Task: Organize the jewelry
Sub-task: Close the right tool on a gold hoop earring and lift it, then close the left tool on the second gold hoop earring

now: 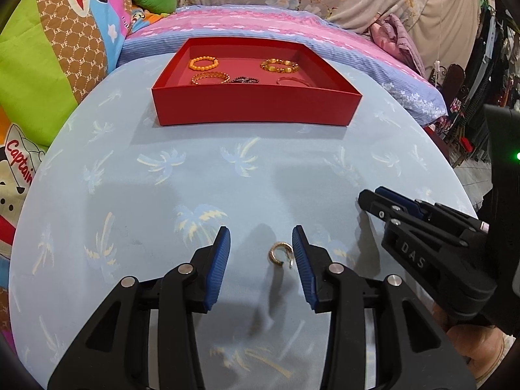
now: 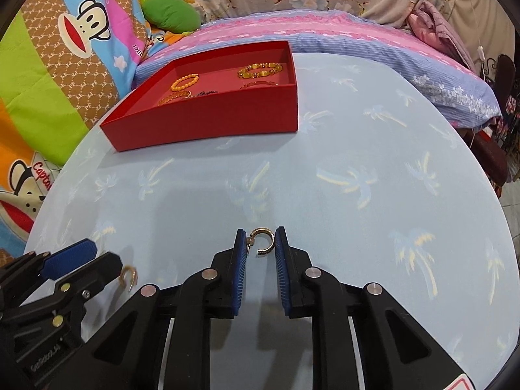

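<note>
A red tray (image 1: 253, 107) stands at the far side of the light blue table and holds several bracelets (image 1: 203, 63); it also shows in the right wrist view (image 2: 208, 123). My left gripper (image 1: 261, 242) is open, with a gold hoop earring (image 1: 280, 253) lying on the cloth between its fingers, close to the right pad. My right gripper (image 2: 261, 237) is shut on a second gold hoop earring (image 2: 262, 242), pinched between the blue pads. The left gripper (image 2: 87, 260) also shows in the right wrist view, over the first earring (image 2: 127, 278). The right gripper appears at the right of the left wrist view (image 1: 383, 203).
The round table wears a blue cloth with palm prints (image 2: 357, 182). A pink and blue striped bed (image 1: 260, 22) lies behind the tray. Colourful cartoon bedding (image 1: 48, 65) and a green cushion (image 2: 170, 13) stand at the left. The table edge curves off at the right.
</note>
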Tool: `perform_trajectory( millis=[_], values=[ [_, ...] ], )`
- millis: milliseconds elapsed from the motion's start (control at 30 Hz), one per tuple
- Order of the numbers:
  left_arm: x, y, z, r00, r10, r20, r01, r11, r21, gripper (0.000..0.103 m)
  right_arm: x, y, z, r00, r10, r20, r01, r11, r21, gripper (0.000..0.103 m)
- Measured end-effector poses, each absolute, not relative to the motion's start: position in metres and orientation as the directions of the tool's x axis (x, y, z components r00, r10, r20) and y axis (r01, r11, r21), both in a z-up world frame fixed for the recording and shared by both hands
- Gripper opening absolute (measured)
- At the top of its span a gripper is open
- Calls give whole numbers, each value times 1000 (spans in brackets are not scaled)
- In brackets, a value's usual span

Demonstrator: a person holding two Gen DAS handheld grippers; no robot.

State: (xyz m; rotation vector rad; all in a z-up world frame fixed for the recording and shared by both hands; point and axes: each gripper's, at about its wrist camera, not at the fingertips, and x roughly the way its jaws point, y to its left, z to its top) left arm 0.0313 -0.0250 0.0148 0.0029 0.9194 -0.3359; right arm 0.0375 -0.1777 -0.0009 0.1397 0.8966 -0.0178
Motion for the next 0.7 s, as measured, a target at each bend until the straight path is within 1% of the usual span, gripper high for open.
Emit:
perform_trajectory(
  millis=[200,433,600,700],
  values=[
    [19,-31,12,546,-302,-781,317,938,-141,40,15,-181,0,623,66,-780,80,986,147,17],
    [17,-34,6,550,-277,-788,301,946,-123,39,9,-181,0,624,74,-778,83,984,159,17],
    [19,-36,3,551,-267,-791,297,948,-114,35,8,-181,0,624,76,-778,83,983,162,17],
    [20,-39,2,554,-256,-792,295,950,-101,34,8,-181,-1,625,76,-777,83,983,163,17]
  ],
)
